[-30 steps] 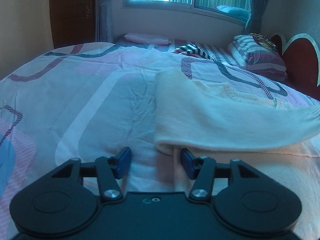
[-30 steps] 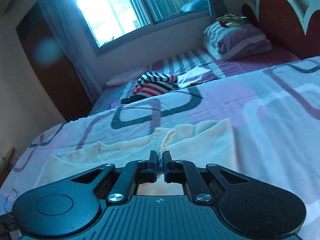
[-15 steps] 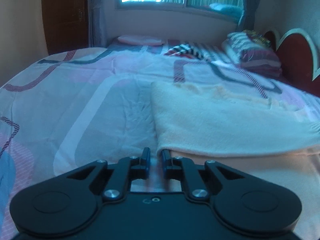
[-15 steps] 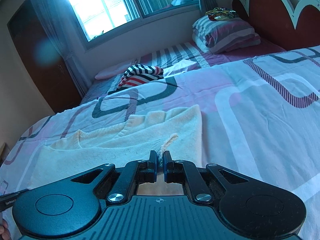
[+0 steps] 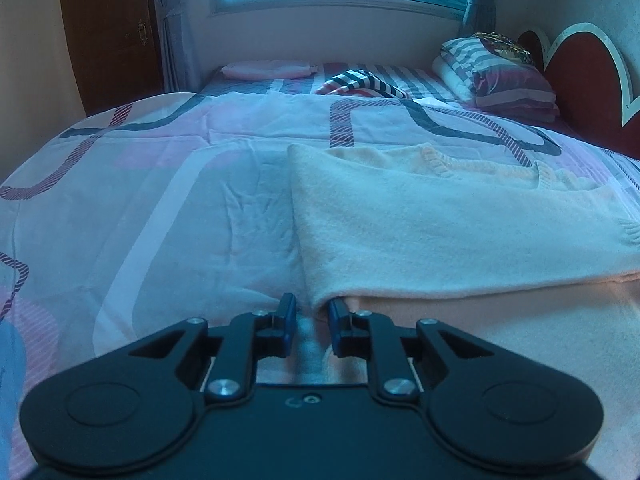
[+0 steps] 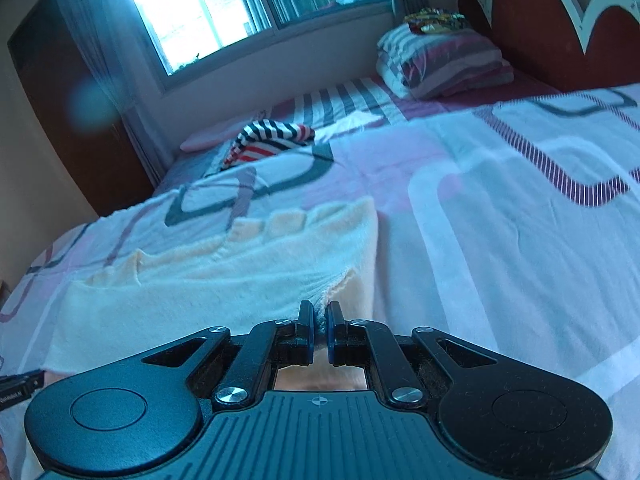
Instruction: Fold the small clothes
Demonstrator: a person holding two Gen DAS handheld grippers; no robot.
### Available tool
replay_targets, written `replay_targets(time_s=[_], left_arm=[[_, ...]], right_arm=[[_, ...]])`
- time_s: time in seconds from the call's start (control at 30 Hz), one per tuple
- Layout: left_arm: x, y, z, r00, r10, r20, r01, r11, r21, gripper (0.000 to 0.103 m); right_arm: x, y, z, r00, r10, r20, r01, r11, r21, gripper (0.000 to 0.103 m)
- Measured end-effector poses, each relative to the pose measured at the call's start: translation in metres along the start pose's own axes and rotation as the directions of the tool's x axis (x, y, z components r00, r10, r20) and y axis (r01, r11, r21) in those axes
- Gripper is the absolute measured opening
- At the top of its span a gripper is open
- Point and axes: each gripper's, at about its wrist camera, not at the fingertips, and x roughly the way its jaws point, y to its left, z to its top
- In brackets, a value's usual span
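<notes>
You've got one cream sweater lying flat on the patterned bedspread, its near half doubled over into a fold. One striped garment sits well apart near the far edge of the bed, one pink pillow beyond it, one stack of striped bedding by the red headboard. Two grippers, one per hand.

Your left gripper points down at the sweater's near left corner — the jaws have just eased apart a little after closing, a narrow gap between them, and the fold's corner sits right at that gap. Can't tell whether the pads actually press cloth. Your right gripper points down at the sweater's near right edge, jaws pinched on a puckered bit of the cream knit.

Hidden or cut: your hands are out of frame; the sweater's right side runs off the left wrist view; a dark object at the lower left edge of the right wrist view is too cropped to identify.
</notes>
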Motion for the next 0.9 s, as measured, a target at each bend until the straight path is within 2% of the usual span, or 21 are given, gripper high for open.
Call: replay_targets(time_s=[0.13,0.23,0.27,0.3,0.33,0.4,0.43,0.47,0.53,0.63,0.67,0.7,0.73,0.77,0.83,0.87,0.9], left_arm=[[0.000,0.000,0.000,1.000,-0.001,0.001,0.001,1.000,0.018,0.017],[0.000,0.002,-0.002,1.000,0.003,0.011,-0.003,0.999,0.033,0.023],[-0.001,0.002,-0.002,1.000,0.012,0.017,-0.012,0.999,0.043,0.031],[-0.002,0.003,-0.003,0.999,0.039,0.024,-0.040,0.998,0.050,0.050],[-0.004,0.004,-0.003,0.998,0.064,0.029,-0.065,0.997,0.050,0.057],[-0.017,0.014,-0.004,0.997,0.033,0.071,-0.034,0.999,0.012,0.057],[-0.028,0.020,-0.003,0.993,0.002,0.121,0.000,1.000,-0.019,0.057],[-0.036,0.020,-0.002,0.988,-0.015,0.156,0.020,0.999,-0.029,0.056],[-0.038,0.008,0.007,0.983,-0.037,0.180,0.039,0.999,-0.007,0.055],[-0.020,-0.019,0.018,0.985,-0.086,0.151,0.083,0.996,0.031,0.055],[-0.010,-0.028,0.018,0.988,-0.093,0.123,0.089,0.995,0.037,0.057],[0.001,-0.032,0.015,0.992,-0.094,0.086,0.092,0.995,0.033,0.058],[0.015,-0.035,0.011,0.996,-0.085,0.037,0.084,0.996,0.025,0.059],[0.014,-0.034,0.008,0.994,-0.087,0.059,0.086,0.996,0.031,0.060],[0.009,-0.030,0.012,0.993,-0.111,0.050,0.110,0.994,0.019,0.061],[0.007,-0.027,0.016,0.990,-0.128,0.066,0.128,0.992,0.005,0.063],[0.008,-0.025,0.020,0.986,-0.143,0.082,0.144,0.990,-0.003,0.063]], right_arm=[[0.002,-0.008,-0.008,1.000,-0.008,0.011,0.008,1.000,0.021,0.005],[0.001,-0.008,-0.008,1.000,-0.012,0.014,0.012,1.000,0.013,0.005],[0.001,-0.008,-0.007,1.000,-0.012,0.012,0.011,1.000,0.012,0.005],[0.001,-0.008,-0.007,1.000,-0.012,0.012,0.012,1.000,0.011,0.005],[0.000,-0.008,-0.006,1.000,-0.015,0.018,0.014,1.000,0.010,0.006],[-0.011,-0.005,-0.003,0.995,-0.074,0.068,0.075,0.997,-0.001,0.006],[-0.020,-0.002,-0.001,0.988,-0.106,0.113,0.108,0.994,-0.013,0.006],[-0.027,0.000,0.002,0.986,-0.091,0.141,0.095,0.995,-0.025,0.006],[-0.024,0.008,0.006,0.992,-0.036,0.121,0.043,0.998,-0.054,0.006],[-0.002,0.033,0.002,0.999,0.015,0.039,-0.010,0.992,-0.128,0.006],[0.007,0.038,-0.002,1.000,0.011,0.010,-0.010,0.988,-0.156,0.006],[0.017,0.040,-0.008,0.999,-0.027,-0.017,0.023,0.983,-0.183,0.006],[0.023,0.034,-0.013,0.999,-0.048,-0.008,0.046,0.983,-0.179,0.005],[0.020,0.029,-0.012,0.999,-0.050,0.000,0.049,0.989,-0.143,0.005],[0.014,0.027,-0.005,0.992,-0.124,0.022,0.125,0.985,-0.121,0.005],[0.012,0.027,-0.001,0.991,-0.126,0.045,0.131,0.984,-0.121,0.006],[0.012,0.027,0.003,0.994,-0.095,0.053,0.100,0.989,-0.113,0.006]])
